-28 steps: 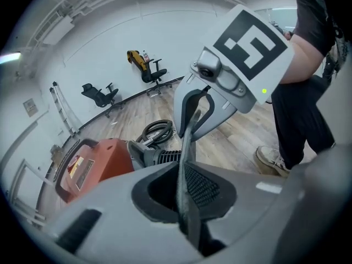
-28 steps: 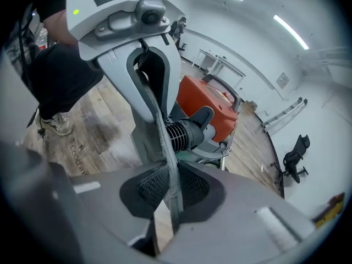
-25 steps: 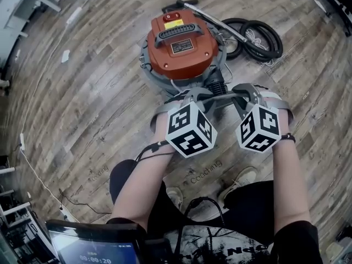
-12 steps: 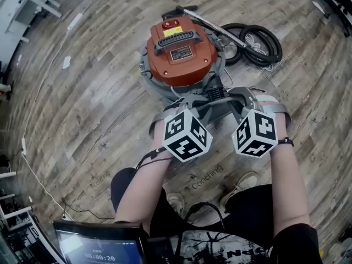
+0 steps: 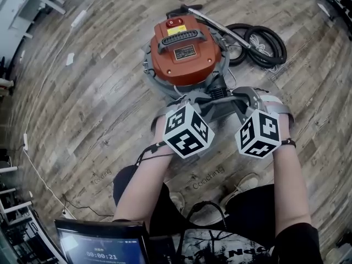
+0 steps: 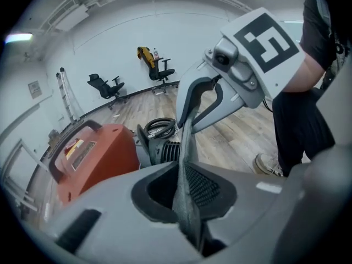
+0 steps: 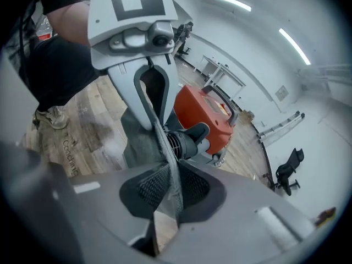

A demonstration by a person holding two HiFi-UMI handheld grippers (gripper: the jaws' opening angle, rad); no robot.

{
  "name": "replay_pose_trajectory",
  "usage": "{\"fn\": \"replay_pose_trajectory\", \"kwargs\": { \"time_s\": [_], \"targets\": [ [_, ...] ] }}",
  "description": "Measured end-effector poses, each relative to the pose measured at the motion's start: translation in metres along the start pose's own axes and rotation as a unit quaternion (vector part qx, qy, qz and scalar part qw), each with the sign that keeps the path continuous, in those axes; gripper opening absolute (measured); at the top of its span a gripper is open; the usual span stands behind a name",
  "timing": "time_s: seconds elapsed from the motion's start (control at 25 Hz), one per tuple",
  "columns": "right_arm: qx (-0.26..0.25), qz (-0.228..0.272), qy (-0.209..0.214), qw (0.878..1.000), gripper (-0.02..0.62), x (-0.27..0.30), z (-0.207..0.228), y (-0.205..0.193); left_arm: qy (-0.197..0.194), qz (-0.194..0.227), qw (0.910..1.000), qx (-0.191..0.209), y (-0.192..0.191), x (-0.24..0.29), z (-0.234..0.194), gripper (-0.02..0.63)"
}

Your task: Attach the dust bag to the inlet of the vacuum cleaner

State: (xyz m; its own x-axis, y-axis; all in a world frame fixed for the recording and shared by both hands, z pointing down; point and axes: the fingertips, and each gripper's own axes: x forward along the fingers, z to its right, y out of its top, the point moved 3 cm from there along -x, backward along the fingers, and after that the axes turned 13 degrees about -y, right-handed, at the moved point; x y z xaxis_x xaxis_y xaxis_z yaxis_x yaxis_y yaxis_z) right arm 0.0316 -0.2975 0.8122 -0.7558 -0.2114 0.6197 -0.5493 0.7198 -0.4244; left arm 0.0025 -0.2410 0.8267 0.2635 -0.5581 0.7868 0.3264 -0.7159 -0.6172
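The orange vacuum cleaner (image 5: 184, 51) stands on the wood floor, its black ribbed inlet (image 5: 218, 87) facing me. A grey cloth dust bag (image 5: 220, 104) is stretched between both grippers just in front of the inlet. My left gripper (image 5: 191, 99) is shut on the bag's left edge; the cloth (image 6: 186, 202) runs out between its jaws to the right gripper (image 6: 192, 100). My right gripper (image 5: 245, 96) is shut on the bag's other edge (image 7: 165, 164), with the inlet (image 7: 184, 139) and orange body (image 7: 201, 114) right behind it.
A coiled black hose (image 5: 264, 40) and a metal wand (image 5: 214, 21) lie behind the vacuum on the right. The person's shoes (image 5: 242, 183) are under the grippers, a tablet (image 5: 102, 246) at bottom left. Office chairs (image 6: 107, 86) stand by the far wall.
Both grippers keep their hold on the bag in front of the inlet. Only the head camera has shifted a little.
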Motion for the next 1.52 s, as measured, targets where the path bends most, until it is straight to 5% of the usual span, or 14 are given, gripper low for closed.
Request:
{"fn": "replay_pose_trajectory", "kwargs": {
  "time_s": [0.16,0.64,1.08,1.52],
  "targets": [
    [-0.035,0.01,-0.002,0.999,0.044,0.002,0.008,0.016,0.001,-0.006,0.9998,-0.019,-0.008,0.001,-0.007,0.038],
    [0.036,0.016,0.064,0.997,0.042,0.021,0.008,-0.023,0.044,-0.023,0.9982,0.035,0.027,0.003,-0.012,0.049],
    [-0.054,0.053,0.048,0.996,0.038,0.013,0.023,0.011,0.029,-0.002,0.9987,-0.042,0.002,0.005,-0.02,0.041],
    [0.031,0.021,0.081,0.996,0.04,0.033,0.022,-0.019,0.05,-0.017,0.9985,0.009,0.032,0.001,-0.029,0.049]
  ]
}}
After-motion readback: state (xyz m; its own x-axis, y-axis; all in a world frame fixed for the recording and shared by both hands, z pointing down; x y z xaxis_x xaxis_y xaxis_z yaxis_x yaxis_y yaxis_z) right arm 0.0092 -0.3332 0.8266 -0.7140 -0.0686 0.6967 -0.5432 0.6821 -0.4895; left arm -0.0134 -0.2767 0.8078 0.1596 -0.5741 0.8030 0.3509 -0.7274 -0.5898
